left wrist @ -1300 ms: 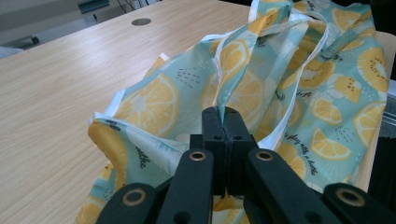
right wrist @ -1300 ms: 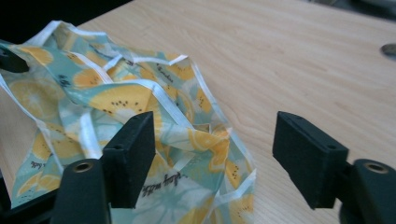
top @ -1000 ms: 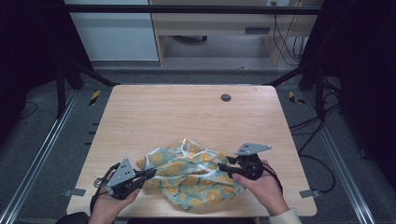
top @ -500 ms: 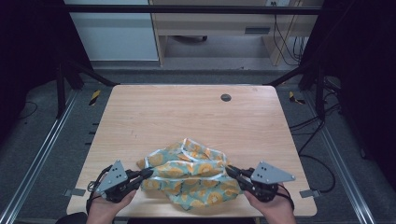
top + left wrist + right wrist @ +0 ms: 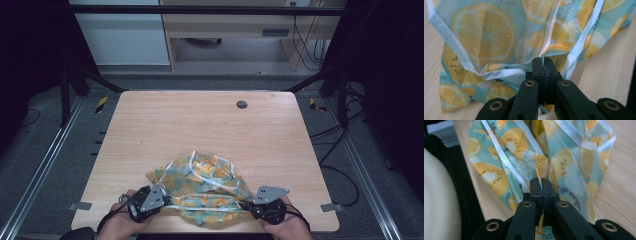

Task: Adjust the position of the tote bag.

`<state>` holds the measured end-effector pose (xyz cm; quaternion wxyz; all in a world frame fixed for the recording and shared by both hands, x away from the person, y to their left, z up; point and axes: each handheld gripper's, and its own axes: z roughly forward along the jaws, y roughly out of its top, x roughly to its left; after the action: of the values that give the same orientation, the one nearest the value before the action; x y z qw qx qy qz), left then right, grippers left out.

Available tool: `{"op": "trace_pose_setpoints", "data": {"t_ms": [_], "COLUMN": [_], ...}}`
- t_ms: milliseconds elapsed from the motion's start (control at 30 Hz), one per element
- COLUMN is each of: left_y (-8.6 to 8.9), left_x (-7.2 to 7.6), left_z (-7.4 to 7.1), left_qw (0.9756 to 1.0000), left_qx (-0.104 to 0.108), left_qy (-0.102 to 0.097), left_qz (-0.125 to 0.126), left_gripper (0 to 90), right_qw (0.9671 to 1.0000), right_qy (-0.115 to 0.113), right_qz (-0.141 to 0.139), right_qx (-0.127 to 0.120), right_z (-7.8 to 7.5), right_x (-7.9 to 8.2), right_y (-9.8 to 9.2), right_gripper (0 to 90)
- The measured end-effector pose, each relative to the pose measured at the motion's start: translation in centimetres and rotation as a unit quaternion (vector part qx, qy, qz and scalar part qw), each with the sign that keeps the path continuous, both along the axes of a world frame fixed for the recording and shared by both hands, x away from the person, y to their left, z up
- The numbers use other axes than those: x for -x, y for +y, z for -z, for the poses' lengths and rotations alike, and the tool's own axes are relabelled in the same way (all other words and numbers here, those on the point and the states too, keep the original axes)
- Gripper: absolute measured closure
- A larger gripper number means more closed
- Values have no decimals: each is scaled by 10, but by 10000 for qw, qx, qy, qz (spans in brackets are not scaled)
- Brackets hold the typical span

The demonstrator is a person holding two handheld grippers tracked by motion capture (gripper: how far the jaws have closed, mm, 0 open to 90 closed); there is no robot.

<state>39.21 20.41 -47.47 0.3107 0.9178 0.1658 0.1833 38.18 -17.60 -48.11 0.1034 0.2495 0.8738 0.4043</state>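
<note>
Setting: wooden table [image 5: 200,125], dark floor around it.
Cloth [image 5: 202,187]: fruit-print fabric bunched at the near edge, stretched left-right between both grippers.
Left gripper [image 5: 541,66]: clamped onto cloth.
Right gripper [image 5: 540,185]: same, pinching a fold.

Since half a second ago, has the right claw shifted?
Yes. The right claw, shut on the fruit-print cloth, has slid left along the table's near edge, away from that corner.

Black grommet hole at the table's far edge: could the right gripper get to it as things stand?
Probably not yet. The right gripper is shut on the lemon-print cloth at the near edge; the bare tabletop before the grommet hole looks clear.
</note>
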Motion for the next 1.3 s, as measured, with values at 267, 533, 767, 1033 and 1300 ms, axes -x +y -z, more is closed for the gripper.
{"op": "trace_pose_setpoints", "data": {"t_ms": [267, 533, 767, 1033, 1300], "left_y": [3, 5, 8, 12, 18], "left_x": [3, 3, 2, 2, 4], "left_z": [-2, -4, -6, -10, -15], "left_qw": [9998, 9997, 9995, 9989, 9984], "left_qx": [184, 217, 259, 384, 449], "left_qy": [27, 10, -15, -113, -214], "left_qz": [-72, -132, -178, -244, -275], "left_gripper": [900, 900, 888, 881, 889], "right_qw": [9991, 9971, 9976, 9988, 9970], "right_qy": [-241, -539, -567, -400, -470], "right_qz": [197, 83, -6, -195, 166], "right_qx": [-285, -535, -398, -200, -590], "right_z": [-15, -56, -70, -66, -85], "right_x": [6, -2, -30, -45, -73], "right_y": [-2, 6, 35, 59, 74], "right_gripper": [559, 346, 360, 834, 894]}}
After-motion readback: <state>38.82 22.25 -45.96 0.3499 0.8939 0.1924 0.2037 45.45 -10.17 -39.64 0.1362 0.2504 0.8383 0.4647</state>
